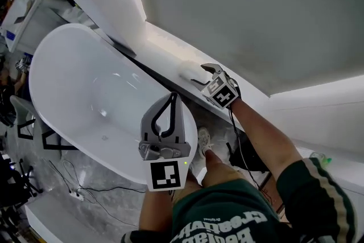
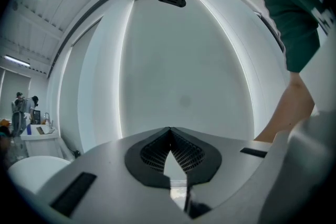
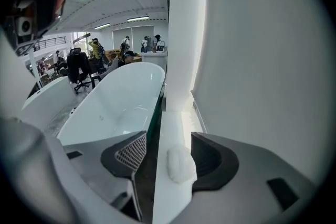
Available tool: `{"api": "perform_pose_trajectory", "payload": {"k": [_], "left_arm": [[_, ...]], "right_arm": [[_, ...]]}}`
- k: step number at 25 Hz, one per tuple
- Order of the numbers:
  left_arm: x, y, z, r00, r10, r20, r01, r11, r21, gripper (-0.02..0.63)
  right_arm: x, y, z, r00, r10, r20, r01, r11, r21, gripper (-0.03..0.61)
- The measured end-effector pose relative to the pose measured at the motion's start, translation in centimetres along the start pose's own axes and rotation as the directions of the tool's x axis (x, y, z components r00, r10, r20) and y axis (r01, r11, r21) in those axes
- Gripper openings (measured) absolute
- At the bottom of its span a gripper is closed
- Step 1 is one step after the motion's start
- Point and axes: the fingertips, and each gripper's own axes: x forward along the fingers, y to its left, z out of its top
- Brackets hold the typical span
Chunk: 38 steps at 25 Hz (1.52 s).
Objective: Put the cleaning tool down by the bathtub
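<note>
The cleaning tool (image 1: 186, 70), a white fluffy pad, lies on the white ledge (image 1: 162, 45) that runs between the wall and the white bathtub (image 1: 85, 94). My right gripper (image 1: 200, 75) hangs just above and beside the pad with its jaws open and nothing in them. In the right gripper view the pad (image 3: 179, 163) rests on the ledge (image 3: 173, 118) below the gap of the right gripper (image 3: 169, 136), apart from both pads. My left gripper (image 1: 172, 96) is held up over the tub's near end, shut and empty; in its own view the left gripper (image 2: 169, 129) faces the bare wall.
A grey wall rises behind the ledge. Cables (image 1: 79, 190) lie on the floor by the tub's left side. My shoe (image 1: 203, 139) stands next to the tub's near end. Far off are a second tub (image 3: 42, 97), office chairs (image 3: 79, 68) and several people.
</note>
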Motion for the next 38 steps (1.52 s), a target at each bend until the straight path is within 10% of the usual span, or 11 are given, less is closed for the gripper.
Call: {"api": "perform_pose_trajectory", "payload": {"k": [18,25,32,38], "left_arm": [[-5.9,-0.3,7.3,0.998,-0.051,0.037,0.051,0.999,-0.011,0.007],[-8.2,-0.5,8.9,0.996,-0.077,0.034,0.078,0.997,-0.02,0.006],[-9.8,-0.2,11.1,0.994,-0.075,0.084,0.079,0.996,-0.051,0.006],[-11.4,-0.7,12.3,0.986,-0.099,0.138,0.102,0.995,-0.017,0.007]], "right_arm": [[-20.5,7.9,11.4,0.914,-0.138,0.382,0.137,0.99,0.028,0.261],[-28.1,11.0,16.4,0.826,-0.174,0.536,0.198,0.98,0.014,0.261],[-35.3,15.0,19.9,0.661,-0.159,0.733,0.248,0.969,-0.014,0.261],[-37.0,16.4,18.6,0.628,-0.193,0.754,0.31,0.951,-0.014,0.255]]}}
